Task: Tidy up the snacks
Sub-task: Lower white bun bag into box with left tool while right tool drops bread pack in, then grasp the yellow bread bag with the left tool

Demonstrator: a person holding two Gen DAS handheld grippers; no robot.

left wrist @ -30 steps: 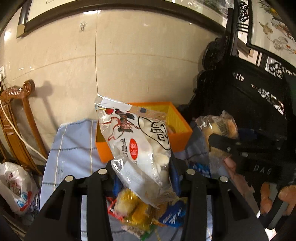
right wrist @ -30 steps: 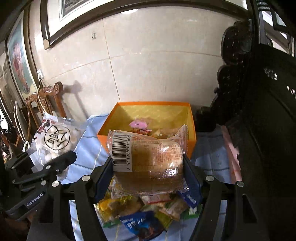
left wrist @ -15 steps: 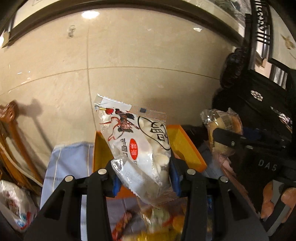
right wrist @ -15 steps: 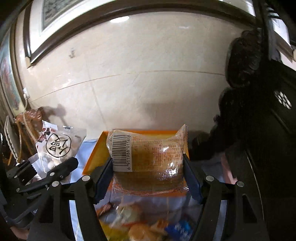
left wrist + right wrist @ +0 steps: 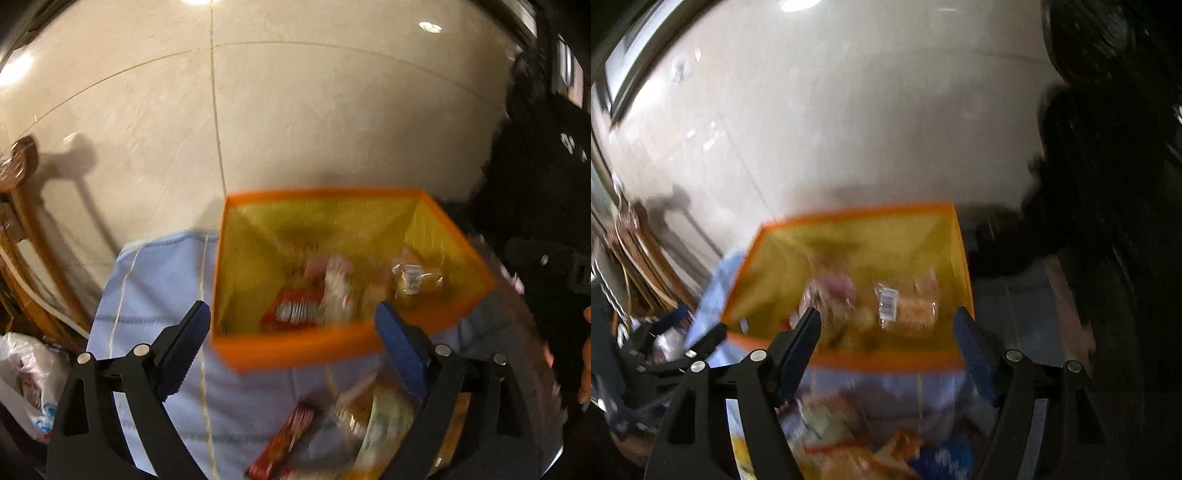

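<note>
- Left claw [image 5: 291, 332] first, since it's closest to the camera: the jaws are opening and already spread wide, blue pads well apart, nothing between them. You look straight through the gap at the near wall of the orange bin [image 5: 295, 349].
- Right claw [image 5: 886, 328] is the same story: jaws opening, nothing pinched, pointing down toward the near edge of the bin.
- Just on the near side of the bin, a heap of loose snacks [image 5: 354, 421] lies on the bench's blue cloth [image 5: 155, 288]. It's all blurry, but there's a red packet [image 5: 284, 443] and some yellow and green wrappers in there.
- The bin sits on the cloth, orange rim, yellow inside.
- Inside the bin, toward its right wall, there's a clear-wrapped bread roll [image 5: 905, 308] with a white barcode label.
- Left of the roll, still in the bin, lie a white and pink bag [image 5: 336, 280] and a red and white packet [image 5: 295, 306], touching or overlapping each other. Too smeared to read anything.
- Left of the bin, off the bench, a white plastic bag [image 5: 26, 384] sits low beside a wooden chair [image 5: 26, 236].
- Behind the bin is a pale tiled wall [image 5: 295, 110], and to the bin's right some dark carved furniture [image 5: 546, 177].
- In the right claw's view the left claw shows at the lower left of the bin.
</note>
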